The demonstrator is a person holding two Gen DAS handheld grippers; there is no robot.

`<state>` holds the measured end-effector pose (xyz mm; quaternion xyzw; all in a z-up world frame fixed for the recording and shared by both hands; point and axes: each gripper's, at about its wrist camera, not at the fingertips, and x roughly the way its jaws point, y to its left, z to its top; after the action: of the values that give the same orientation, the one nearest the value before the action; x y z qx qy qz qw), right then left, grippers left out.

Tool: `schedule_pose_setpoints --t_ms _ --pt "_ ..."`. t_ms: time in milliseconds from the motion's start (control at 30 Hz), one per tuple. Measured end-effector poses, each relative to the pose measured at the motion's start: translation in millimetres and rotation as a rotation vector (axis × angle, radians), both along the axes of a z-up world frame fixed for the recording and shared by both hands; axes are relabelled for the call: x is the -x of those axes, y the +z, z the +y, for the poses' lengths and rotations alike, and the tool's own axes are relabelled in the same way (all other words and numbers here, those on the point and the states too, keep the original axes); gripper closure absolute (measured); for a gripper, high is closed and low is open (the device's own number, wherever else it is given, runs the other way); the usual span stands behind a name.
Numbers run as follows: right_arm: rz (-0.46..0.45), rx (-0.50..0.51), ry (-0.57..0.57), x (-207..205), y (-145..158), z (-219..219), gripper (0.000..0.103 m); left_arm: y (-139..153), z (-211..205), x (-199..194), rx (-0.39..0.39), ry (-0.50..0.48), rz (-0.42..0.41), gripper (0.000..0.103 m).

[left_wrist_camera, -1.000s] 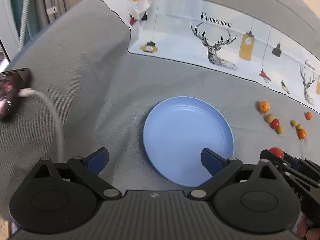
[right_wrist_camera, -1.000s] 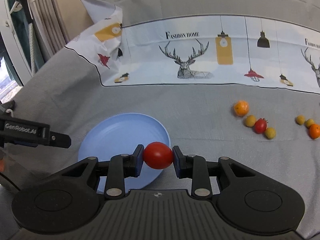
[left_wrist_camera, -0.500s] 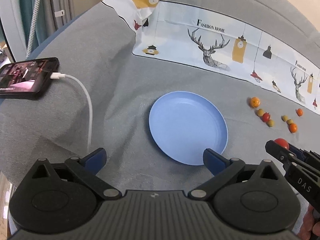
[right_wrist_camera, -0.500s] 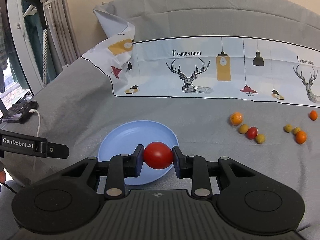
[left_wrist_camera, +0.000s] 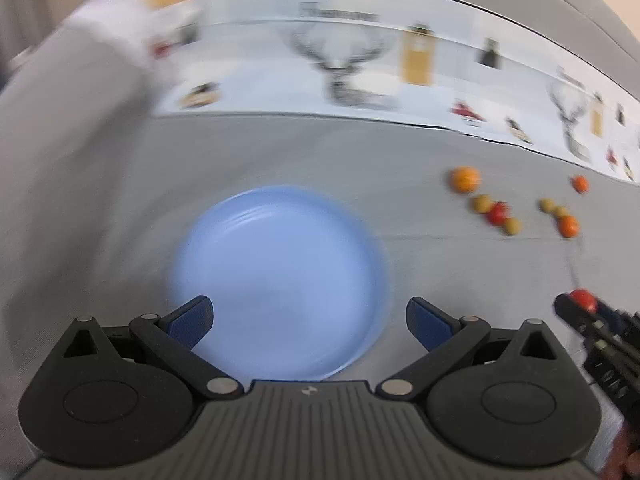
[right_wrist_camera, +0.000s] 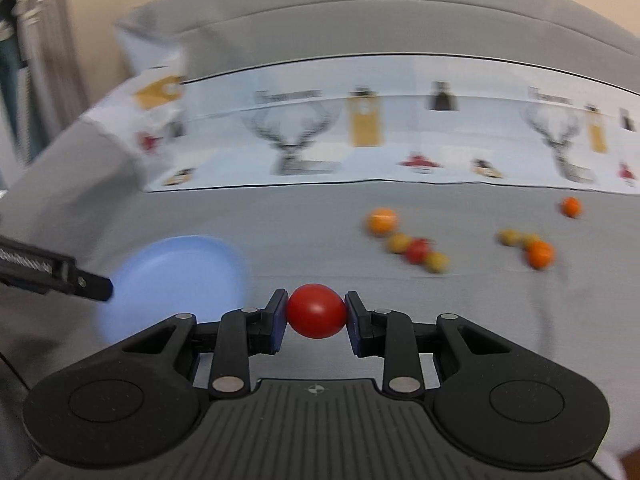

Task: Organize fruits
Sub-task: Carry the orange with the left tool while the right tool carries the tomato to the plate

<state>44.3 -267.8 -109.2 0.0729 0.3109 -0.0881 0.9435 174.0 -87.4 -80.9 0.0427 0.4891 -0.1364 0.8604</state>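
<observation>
My right gripper [right_wrist_camera: 316, 316] is shut on a red tomato [right_wrist_camera: 316, 311] and holds it above the grey cloth, to the right of the empty blue plate [right_wrist_camera: 176, 276]. My left gripper [left_wrist_camera: 308, 318] is open and empty, over the near part of the plate [left_wrist_camera: 280, 272]. The right gripper with the tomato [left_wrist_camera: 582, 299] shows at the right edge of the left wrist view. Several small orange, yellow and red fruits [right_wrist_camera: 416, 250] lie on the cloth to the right of the plate, also seen in the left wrist view [left_wrist_camera: 496, 212]. Both views are blurred.
A white cloth printed with deer and lamps [right_wrist_camera: 360, 128] lies across the back of the grey surface [right_wrist_camera: 320, 220]. The left gripper's finger [right_wrist_camera: 52, 270] reaches in at the left of the right wrist view.
Both views have swung right and turned blurry. The plate now sits further left in the right wrist view. The phone and cable have left the left wrist view. The tomato stays gripped.
</observation>
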Motion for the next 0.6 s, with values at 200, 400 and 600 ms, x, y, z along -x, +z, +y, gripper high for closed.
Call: schedule_pose_setpoints --t_ms 200,400,600 --pt "-0.003 -0.028 -0.196 -10 -39 -81 0.071 -35 -131 -62 0.000 -0.049 0.062 0.000" --pt "-0.034 -0.072 -0.272 -22 -80 -134 0.071 -87 -199 -139 0.011 0.134 0.202 0.000" --pt "-0.032 -0.221 -0.282 -28 -95 -161 0.071 -115 -229 -182 0.006 0.213 0.236 0.000"
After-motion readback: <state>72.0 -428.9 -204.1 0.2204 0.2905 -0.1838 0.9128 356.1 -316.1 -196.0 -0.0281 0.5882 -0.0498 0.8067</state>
